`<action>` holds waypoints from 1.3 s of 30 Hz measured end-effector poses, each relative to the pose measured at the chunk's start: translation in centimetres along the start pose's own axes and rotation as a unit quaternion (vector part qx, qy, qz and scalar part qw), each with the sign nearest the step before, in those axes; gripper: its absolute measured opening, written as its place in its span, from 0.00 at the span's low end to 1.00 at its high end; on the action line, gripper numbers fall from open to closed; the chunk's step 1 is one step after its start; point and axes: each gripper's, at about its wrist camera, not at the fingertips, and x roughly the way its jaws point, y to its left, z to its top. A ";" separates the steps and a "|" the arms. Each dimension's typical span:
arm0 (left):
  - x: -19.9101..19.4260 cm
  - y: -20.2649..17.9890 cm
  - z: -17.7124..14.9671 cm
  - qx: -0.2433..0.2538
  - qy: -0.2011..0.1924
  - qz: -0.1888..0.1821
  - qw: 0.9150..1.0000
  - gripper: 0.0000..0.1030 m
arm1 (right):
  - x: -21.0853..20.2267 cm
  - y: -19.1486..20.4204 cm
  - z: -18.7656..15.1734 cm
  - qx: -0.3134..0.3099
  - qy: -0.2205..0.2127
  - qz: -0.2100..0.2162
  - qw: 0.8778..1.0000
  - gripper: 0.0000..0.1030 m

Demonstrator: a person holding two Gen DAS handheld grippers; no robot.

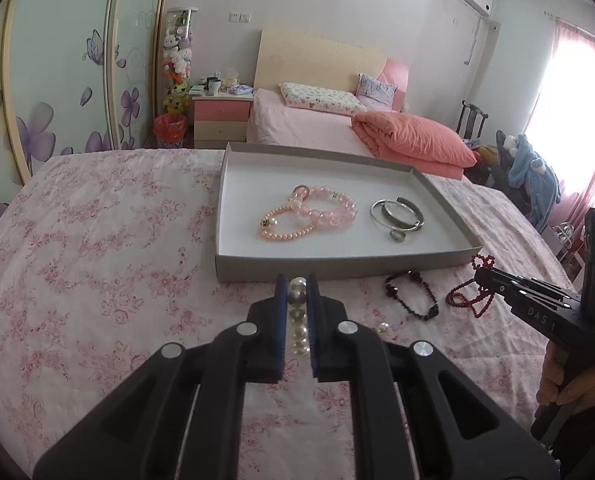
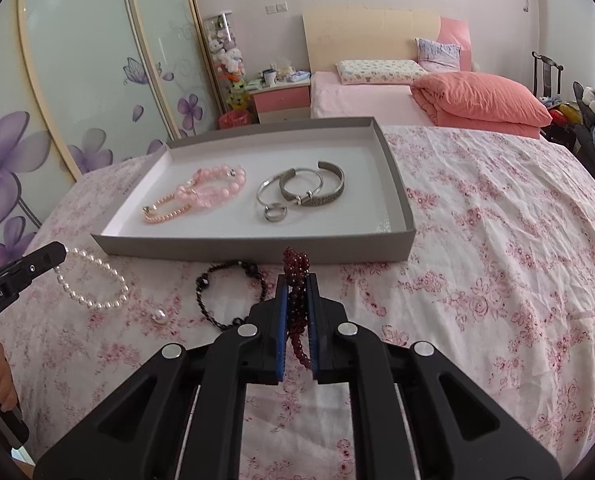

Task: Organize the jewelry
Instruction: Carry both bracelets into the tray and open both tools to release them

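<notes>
Left wrist view looks across a bedroom: a wardrobe (image 1: 57, 80) with purple flower doors stands at the left, a bed (image 1: 305, 128) with a pale headboard lies at the back, and a coral quilt (image 1: 413, 142) is folded on it beside two pillows. A pink nightstand (image 1: 221, 114) sits between wardrobe and bed, and a bright curtained window (image 1: 573, 120) fills the right side. Nearer, a pink floral cloth (image 1: 97, 240) covers the work surface.

On that cloth rests a shallow grey tray (image 1: 337, 266) with a white floor. Inside it, pink bead bracelets (image 1: 309, 216) lie in a loose pile toward the left, and silver bangles (image 1: 397, 212) with a small silver ring (image 2: 274, 213) touching them lie toward the right, apart from the pink ones.

In front of the tray's near wall, on the cloth, lies a black bead bracelet (image 2: 229, 296), between the two grippers. A single loose pearl (image 2: 160, 314) sits on the cloth just beside it.

The left gripper (image 1: 297, 300) is closed on a white pearl bracelet (image 1: 297, 320); several pearls line up between its blue pads, and from the right wrist view the rest of the loop (image 2: 93, 284) hangs out to the side near the cloth. The right gripper (image 2: 296, 300) is closed on a dark red bead bracelet (image 2: 296, 280), whose strands bunch above the fingertips and trail down between the pads, just short of the tray's near wall.
</notes>
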 end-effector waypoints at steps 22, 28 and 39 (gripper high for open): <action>-4.1 0.2 0.8 -0.033 -0.050 -0.006 0.998 0.10 | -4.7 2.8 1.4 -0.012 -0.070 0.042 0.997 0.09; -4.9 -0.2 1.0 -0.032 -0.063 -0.002 0.998 0.10 | -5.9 3.4 1.7 -0.018 -0.097 0.042 0.994 0.09; -5.8 -1.8 1.7 -0.007 -0.089 0.015 0.996 0.10 | -7.5 4.3 2.5 -0.034 -0.147 0.034 0.988 0.09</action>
